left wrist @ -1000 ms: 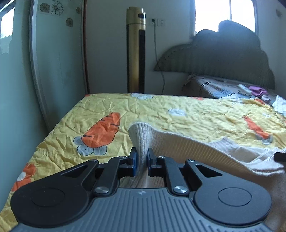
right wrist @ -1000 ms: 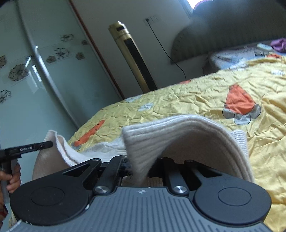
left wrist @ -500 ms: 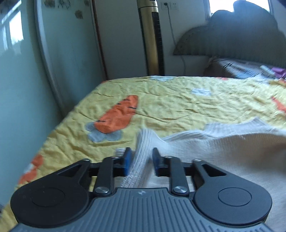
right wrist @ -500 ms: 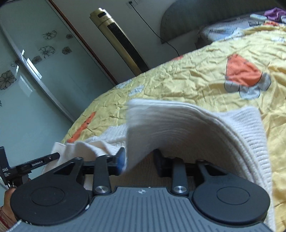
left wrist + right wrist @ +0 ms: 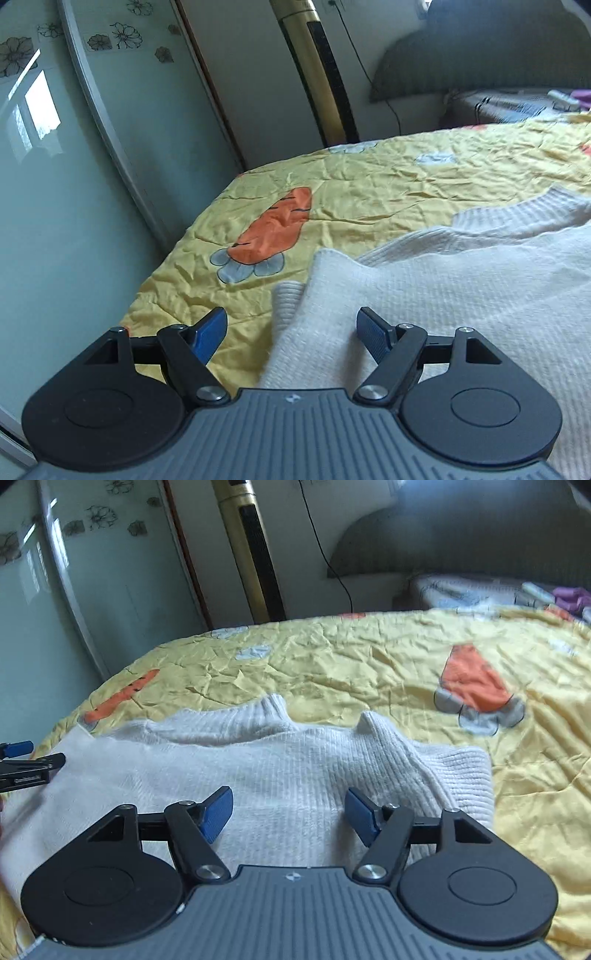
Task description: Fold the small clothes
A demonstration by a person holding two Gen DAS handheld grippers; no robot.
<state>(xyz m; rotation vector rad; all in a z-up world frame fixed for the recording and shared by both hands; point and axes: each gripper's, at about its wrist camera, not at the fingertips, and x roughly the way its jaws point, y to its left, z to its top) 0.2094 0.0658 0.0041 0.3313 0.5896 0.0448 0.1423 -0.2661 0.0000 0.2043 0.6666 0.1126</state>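
Item: cream knitted sweater, lying folded on a bed under a yellow carrot-print quilt, ribbed edges toward the far side. Seen also in the left wrist view, spread over the quilt near the bed's left edge.
Left tool: jaws wide, holding nothing, poised above the sweater's near-left corner.
Right tool: jaws wide, holding nothing, above the sweater's near edge.
Surroundings: gold tower fan, glass wardrobe door with flower decals, dark headboard.
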